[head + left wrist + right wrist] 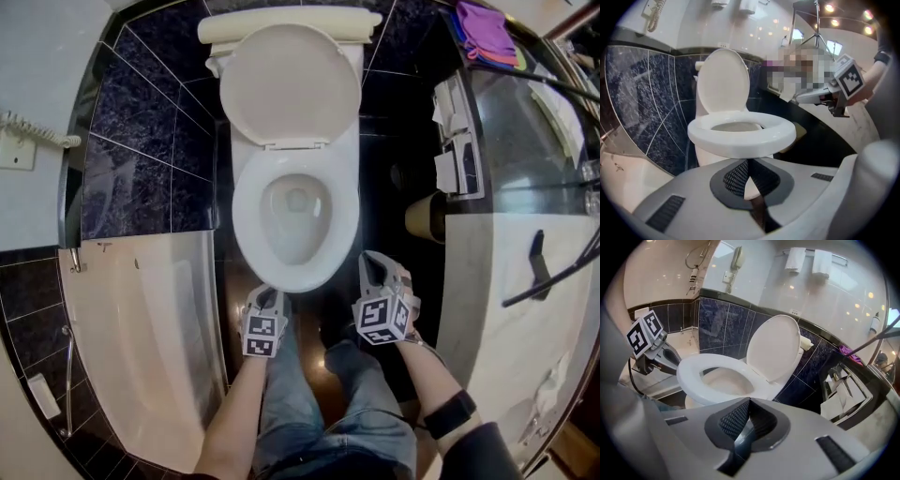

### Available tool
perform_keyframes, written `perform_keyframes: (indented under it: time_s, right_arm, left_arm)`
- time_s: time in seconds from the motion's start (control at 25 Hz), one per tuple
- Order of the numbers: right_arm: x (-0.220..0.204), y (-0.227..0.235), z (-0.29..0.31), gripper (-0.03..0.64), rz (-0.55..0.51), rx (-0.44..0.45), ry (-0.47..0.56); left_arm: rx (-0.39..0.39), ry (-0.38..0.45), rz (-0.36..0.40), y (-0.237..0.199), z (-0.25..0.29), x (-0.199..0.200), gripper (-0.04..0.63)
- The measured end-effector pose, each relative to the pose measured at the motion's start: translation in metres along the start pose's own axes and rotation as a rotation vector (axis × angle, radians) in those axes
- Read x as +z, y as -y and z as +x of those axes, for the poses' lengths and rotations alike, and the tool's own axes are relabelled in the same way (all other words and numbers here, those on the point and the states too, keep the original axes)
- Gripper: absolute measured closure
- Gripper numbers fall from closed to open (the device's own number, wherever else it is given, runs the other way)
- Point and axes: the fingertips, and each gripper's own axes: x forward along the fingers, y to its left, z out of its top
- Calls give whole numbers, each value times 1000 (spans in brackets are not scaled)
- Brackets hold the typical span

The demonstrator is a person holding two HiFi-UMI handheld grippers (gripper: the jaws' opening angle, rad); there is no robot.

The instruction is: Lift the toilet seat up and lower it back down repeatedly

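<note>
The white toilet seat (pixel 246 225) lies down on the bowl, and the lid (pixel 289 84) stands up against the tank. My left gripper (pixel 269 294) hovers just before the seat's front edge, shut on nothing. My right gripper (pixel 373 264) hangs beside the bowl's front right, its jaws together with nothing between them. In the left gripper view the seat (pixel 740 130) fills the middle just beyond my shut jaws (pixel 749 162), and the right gripper (pixel 834 97) shows at the right. The right gripper view has the seat (pixel 693 373) and lid (pixel 776 348) ahead of its own closed jaws (pixel 750 402).
A bathtub (pixel 141 319) runs along the left. A marble counter (pixel 506 272) stands on the right, with a paper roll (pixel 427 217) and folded tissues (pixel 459 169) at its near side. A purple cloth (pixel 487 33) lies far right. The person's legs in jeans (pixel 319 403) stand in front of the bowl.
</note>
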Motion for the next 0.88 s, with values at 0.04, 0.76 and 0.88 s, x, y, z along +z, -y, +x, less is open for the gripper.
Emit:
perform_keyframes:
  time_s: [0.04,0.76,0.88]
  right_arm:
    - [-6,-3,8,599,8,3,1]
    - [-75,-56,79,598,25,65,-51]
    - [-73,-57,80,598,26,69,-52]
  left_arm:
    - [-7,-10,14,0,7,-12,595]
    - [-45,-238,54,-6,98,-145,595]
    - [-43,-261,47,-7,100,-149,595]
